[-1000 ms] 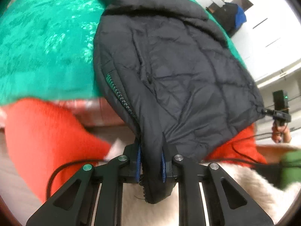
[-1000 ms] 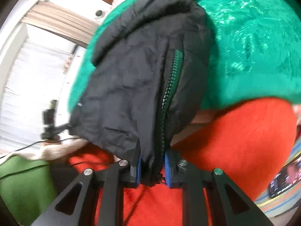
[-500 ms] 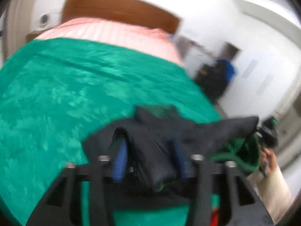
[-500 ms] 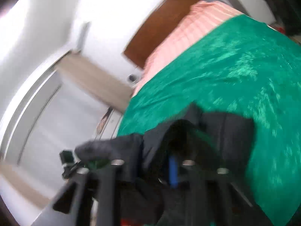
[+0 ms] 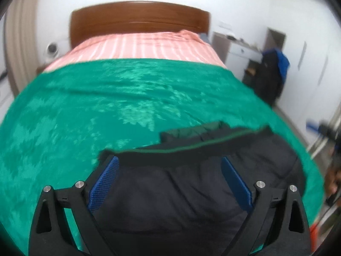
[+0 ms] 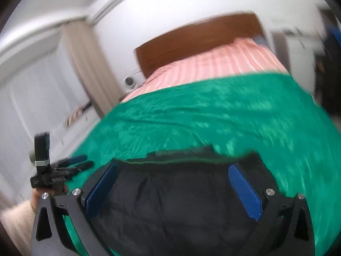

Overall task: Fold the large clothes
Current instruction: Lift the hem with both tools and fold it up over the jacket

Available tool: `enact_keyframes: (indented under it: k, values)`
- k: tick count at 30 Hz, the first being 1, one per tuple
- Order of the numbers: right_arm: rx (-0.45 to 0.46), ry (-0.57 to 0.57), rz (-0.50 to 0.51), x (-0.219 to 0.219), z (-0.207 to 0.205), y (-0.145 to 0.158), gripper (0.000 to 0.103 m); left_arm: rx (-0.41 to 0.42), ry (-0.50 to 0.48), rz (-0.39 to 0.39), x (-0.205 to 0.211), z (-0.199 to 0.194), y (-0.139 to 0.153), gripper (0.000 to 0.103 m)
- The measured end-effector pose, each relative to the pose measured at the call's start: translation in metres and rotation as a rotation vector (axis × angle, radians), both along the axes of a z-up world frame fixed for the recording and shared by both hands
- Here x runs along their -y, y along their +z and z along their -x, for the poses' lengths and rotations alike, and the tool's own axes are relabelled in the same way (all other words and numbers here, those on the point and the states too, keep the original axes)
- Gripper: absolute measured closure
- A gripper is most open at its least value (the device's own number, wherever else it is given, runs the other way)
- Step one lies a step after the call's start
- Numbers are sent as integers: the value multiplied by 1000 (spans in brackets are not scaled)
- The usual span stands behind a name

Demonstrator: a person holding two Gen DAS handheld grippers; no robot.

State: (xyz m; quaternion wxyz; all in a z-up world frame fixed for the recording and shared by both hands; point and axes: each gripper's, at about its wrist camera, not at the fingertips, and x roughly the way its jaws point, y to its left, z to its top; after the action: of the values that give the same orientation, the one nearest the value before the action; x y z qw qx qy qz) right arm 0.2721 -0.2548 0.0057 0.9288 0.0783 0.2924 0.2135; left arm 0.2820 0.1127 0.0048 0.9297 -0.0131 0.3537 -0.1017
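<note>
A black quilted jacket (image 5: 181,192) with a green lining edge lies folded on the green bedspread (image 5: 85,111), right below both grippers. My left gripper (image 5: 170,181) is open, its blue pads (image 5: 104,183) spread wide over the jacket and holding nothing. In the right wrist view the same jacket (image 6: 174,204) lies under my right gripper (image 6: 172,187), which is also open with its blue pads (image 6: 245,192) apart. The left gripper (image 6: 53,170) shows at the left of that view, held in a hand.
The bed has a pink striped sheet (image 5: 138,47) and a brown headboard (image 5: 138,19) at the far end. A white cabinet and dark hanging clothes (image 5: 272,72) stand to the right. Curtains (image 6: 89,68) hang on the left.
Both grippers lifted the jacket's hem end up and over onto the bed, then let go and opened. The jacket now lies folded on the bedspread.
</note>
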Motion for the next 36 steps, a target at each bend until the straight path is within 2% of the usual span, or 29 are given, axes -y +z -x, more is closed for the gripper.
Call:
enact_keyframes:
  k: [4,6,7,8,9,10,11,12,13,15,20,36]
  values:
    - [85,-19,202,-47,-27,-27,0,34,8,-54,24,-17,-19,6]
    - [78,-58,242,-44,-40,-50,0,61,32,-70,18,-31,-34,3]
    - [29,-91,238,-34,-55,-77,0,59,54,-75,12,-37,-47,2]
    - [-22,-112,219,-20,-63,-94,0,16,99,-64,-2,-46,-66,2]
    - [-93,-128,170,-7,-72,-116,0,-30,117,-10,-16,-52,-84,1]
    - [-130,-103,13,15,-76,-140,0,-41,100,134,-35,-52,-99,0]
    - [-118,-101,-56,25,-76,-148,0,-17,99,205,-44,-50,-104,0]
    - [-103,-109,-103,33,-74,-153,0,15,117,237,-51,-47,-108,0]
    - [-99,-111,-125,36,-75,-159,0,21,113,231,-49,-46,-111,0]
    - [-93,-105,-132,37,-74,-166,0,38,106,203,-44,-45,-116,0]
    - [-100,-93,-180,43,-76,-178,0,37,99,216,-43,-46,-124,0]
    - [-113,-87,-215,43,-83,-180,0,16,97,220,-46,-52,-135,0]
